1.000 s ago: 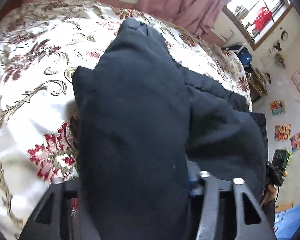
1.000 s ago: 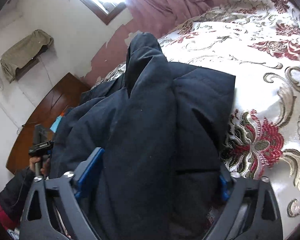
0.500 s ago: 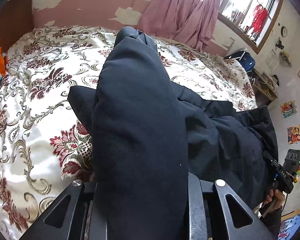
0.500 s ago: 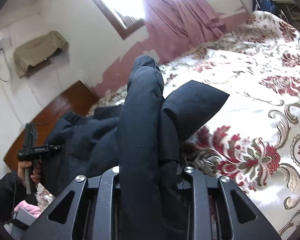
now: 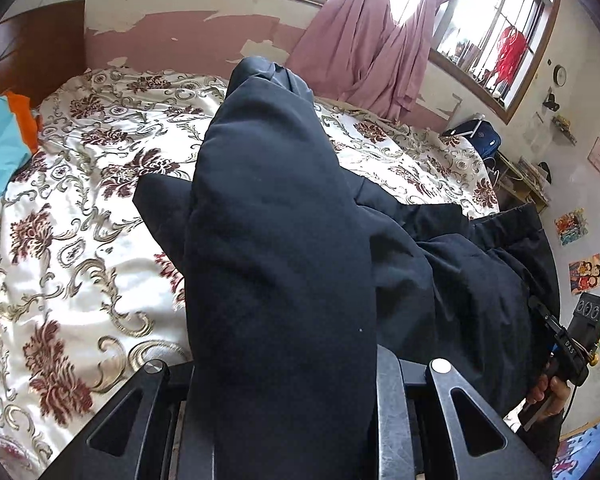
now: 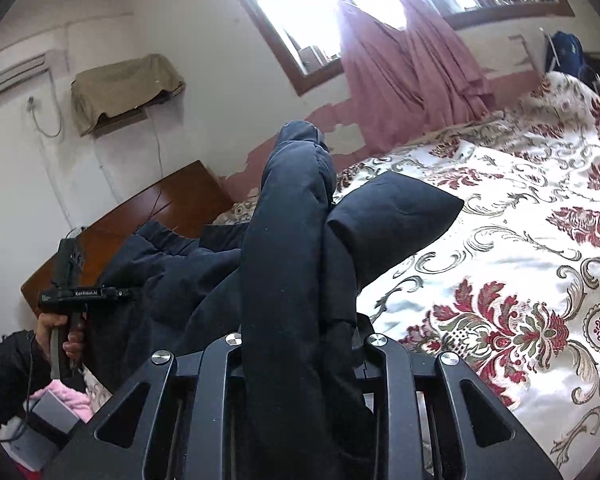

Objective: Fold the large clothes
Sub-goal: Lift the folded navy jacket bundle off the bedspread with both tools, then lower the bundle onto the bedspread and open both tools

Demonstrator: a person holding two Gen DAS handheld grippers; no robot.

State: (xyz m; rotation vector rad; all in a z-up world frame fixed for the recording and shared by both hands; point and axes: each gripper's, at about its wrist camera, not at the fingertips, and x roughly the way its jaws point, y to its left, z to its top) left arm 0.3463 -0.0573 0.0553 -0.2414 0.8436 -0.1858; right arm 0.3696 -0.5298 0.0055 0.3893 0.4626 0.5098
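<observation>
Floral bedspread (image 5: 80,264) under pink curtains (image 6: 412,60) (both tongs clamped on navy coat (image 5: 276,240)).

Left gripper (image 6: 80,292) is raised beside the dark garment (image 5: 276,240), held by the left hand (image 6: 62,334), its fingers closed on a fold. Right gripper (image 5: 572,344) sits at the garment's opposite edge, held by the right hand (image 5: 550,394), likewise clamped on fabric.

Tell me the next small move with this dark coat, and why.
Probably carry both grips forward and lower them, laying the lifted fold over the part on the bedspread. Left gripper and right gripper each clamp a bunch of the dark coat, which hangs raised off the bed.
</observation>
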